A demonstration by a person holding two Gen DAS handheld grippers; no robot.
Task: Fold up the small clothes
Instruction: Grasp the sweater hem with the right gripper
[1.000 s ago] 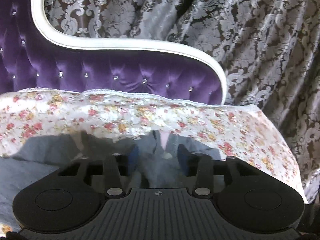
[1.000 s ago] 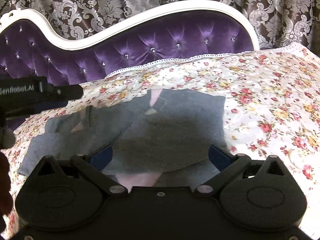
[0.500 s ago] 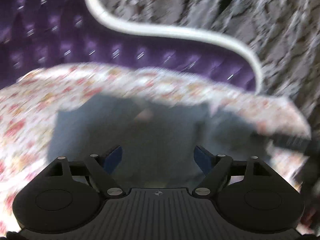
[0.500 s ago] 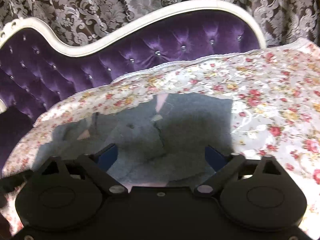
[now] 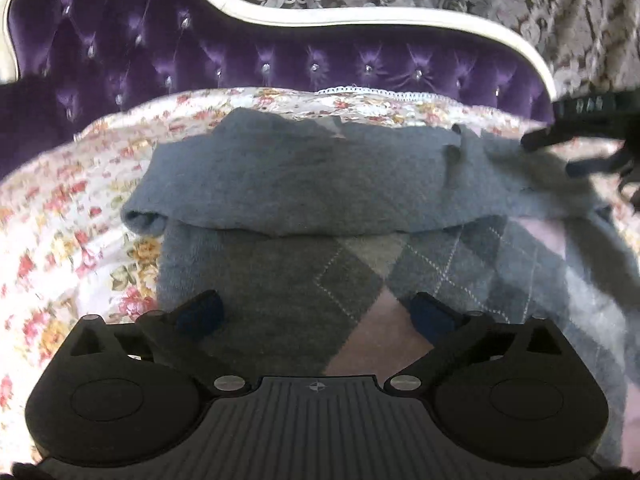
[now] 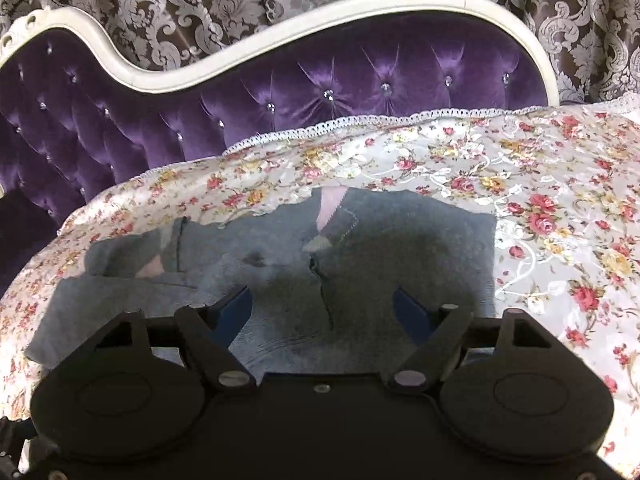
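Purple tufted sofa (image 6: 360, 80) with a white frame, brocade curtain (image 5: 520, 8) behind it, and a floral sheet (image 6: 560, 208) thrown over the seat, that's the whole setup. On the sheet lies a grey sweater (image 5: 320, 184) with a pink and grey argyle front, spread out but not flat: in the left view its upper part is folded down in a thick band across the argyle panel, and one sleeve trails off toward the right side. The left tool (image 5: 316, 312) hangs low over the argyle part, its jaws have just been opening and now stand wide apart, nothing pinched between them. The right tool (image 6: 322, 304) hovers over the plain grey area, its jaws have just been closing a bit, but they stand apart and I can't see them pressing any fabric, so it looks released too. I'd say one fold is laid and this is the gap before the next. My guess is the next move needs both tools to pick an edge or that loose sleeve, pinch only the top layer, and carry it over without dragging the sheet along.
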